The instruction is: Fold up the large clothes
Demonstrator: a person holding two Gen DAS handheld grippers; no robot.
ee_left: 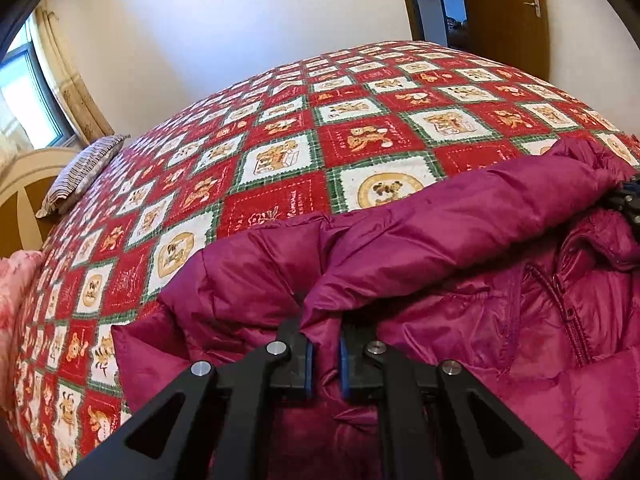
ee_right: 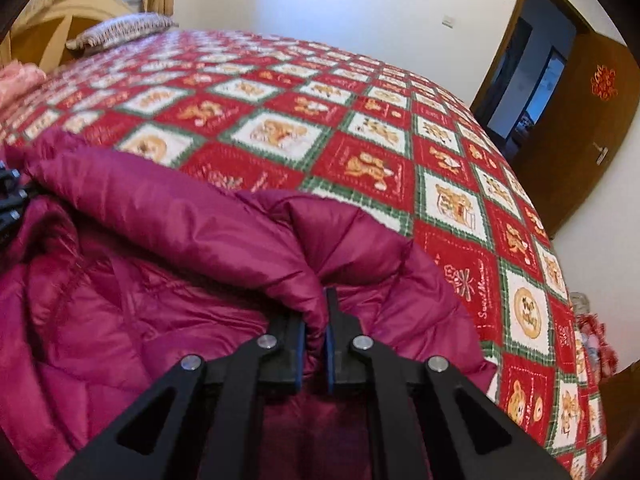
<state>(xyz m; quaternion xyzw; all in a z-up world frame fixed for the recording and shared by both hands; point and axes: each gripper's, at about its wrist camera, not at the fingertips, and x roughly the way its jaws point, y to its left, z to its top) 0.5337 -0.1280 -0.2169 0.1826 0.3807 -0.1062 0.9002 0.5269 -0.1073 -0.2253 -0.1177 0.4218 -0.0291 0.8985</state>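
Red checked bedspread (ee_left: 280,136) with bear pictures covers the bed, a striped pillow (ee_left: 86,172) at upper left. Lower centre, the left gripper (ee_left: 325,354) pinches a fold of the magenta puffer jacket (ee_left: 440,216); the right gripper (ee_right: 316,334) likewise clamps the jacket's edge.

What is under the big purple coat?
The purple coat lies on a bed cover of red and white squares with teddy bears. The cover shows all around the coat. The part right beneath the coat is hidden, so anything else there cannot be seen.
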